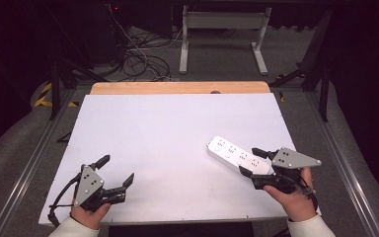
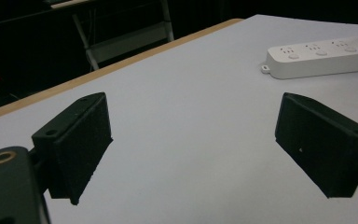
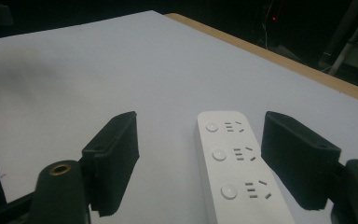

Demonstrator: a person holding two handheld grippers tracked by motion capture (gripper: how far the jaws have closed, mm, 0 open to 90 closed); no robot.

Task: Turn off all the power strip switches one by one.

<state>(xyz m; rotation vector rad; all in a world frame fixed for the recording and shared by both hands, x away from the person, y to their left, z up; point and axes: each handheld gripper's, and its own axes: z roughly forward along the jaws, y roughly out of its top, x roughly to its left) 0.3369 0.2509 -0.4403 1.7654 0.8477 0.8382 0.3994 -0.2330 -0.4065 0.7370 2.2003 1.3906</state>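
1. Right gripper (image 1: 252, 162): jaws spread wide, straddling the near end of the white power strip (image 1: 238, 155); right jaw just beside its edge, contact not discernible; nothing clamped.
2. Left gripper (image 1: 116, 171): jaws wide apart, empty, low over bare white table (image 1: 168, 128), well apart from the strip.
3. Power strip: flat on the table's right half, angled, sockets up.
4. Step in hand, as judged: approach before grasp.
5. Next move, as judged: centring across the strip's width, lowering, then closing on its long sides.
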